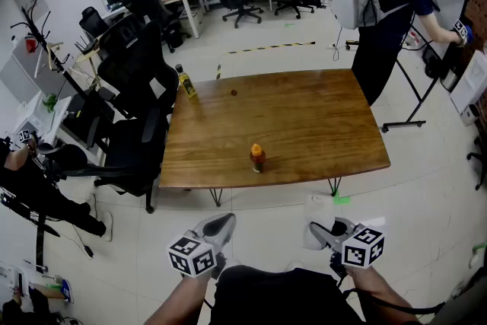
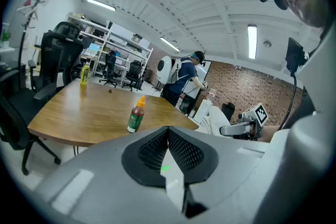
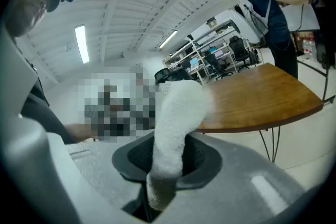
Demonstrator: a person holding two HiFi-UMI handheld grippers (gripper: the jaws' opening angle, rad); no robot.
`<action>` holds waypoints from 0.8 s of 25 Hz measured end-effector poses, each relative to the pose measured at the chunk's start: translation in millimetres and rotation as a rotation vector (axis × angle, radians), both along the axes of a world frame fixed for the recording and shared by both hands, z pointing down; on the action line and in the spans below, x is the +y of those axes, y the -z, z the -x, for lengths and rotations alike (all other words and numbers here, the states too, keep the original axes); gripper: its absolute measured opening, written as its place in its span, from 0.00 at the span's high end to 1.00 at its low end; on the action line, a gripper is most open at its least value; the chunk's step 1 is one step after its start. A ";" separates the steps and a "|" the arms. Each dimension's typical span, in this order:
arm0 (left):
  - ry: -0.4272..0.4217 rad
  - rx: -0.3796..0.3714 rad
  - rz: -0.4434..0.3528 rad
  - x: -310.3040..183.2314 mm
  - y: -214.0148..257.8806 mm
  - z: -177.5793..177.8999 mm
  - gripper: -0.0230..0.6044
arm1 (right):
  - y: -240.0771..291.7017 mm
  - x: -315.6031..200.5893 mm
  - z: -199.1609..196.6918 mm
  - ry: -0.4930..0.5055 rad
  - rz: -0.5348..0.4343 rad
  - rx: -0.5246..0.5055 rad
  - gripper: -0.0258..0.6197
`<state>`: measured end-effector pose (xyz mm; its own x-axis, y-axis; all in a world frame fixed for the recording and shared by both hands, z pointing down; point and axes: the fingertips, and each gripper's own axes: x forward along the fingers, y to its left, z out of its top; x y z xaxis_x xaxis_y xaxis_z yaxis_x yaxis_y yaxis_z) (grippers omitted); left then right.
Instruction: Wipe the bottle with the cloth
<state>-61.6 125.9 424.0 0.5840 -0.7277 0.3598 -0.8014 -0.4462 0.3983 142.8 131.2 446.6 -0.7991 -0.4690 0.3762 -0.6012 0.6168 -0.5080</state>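
In the lower right of the head view, our right gripper (image 1: pixel 318 231) clamps the white cloth (image 1: pixel 316 211). At lower left, our left gripper (image 1: pixel 223 222) is closed on nothing. Above and between them, well apart, the bottle (image 1: pixel 258 157) stands upright near the table's (image 1: pixel 319 118) front edge.

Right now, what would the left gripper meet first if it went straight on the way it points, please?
Probably the near edge of the wooden table: the shut left gripper aims just right of the orange-capped bottle and may miss it, though depth is unclear.
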 end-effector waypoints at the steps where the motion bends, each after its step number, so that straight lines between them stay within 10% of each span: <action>1: 0.005 -0.004 -0.012 -3.4 0.9 -4.4 0.93 | -1.1 -4.6 -3.9 0.006 0.001 -0.004 0.85; 11: -0.024 -0.132 -0.144 -43.8 12.5 -25.1 0.80 | -9.5 -49.1 -10.4 0.047 0.022 -0.040 0.85; 20: -0.277 -0.244 -0.219 -141.2 -6.9 -3.7 0.71 | -8.1 -106.2 46.3 -0.027 0.041 -0.062 0.85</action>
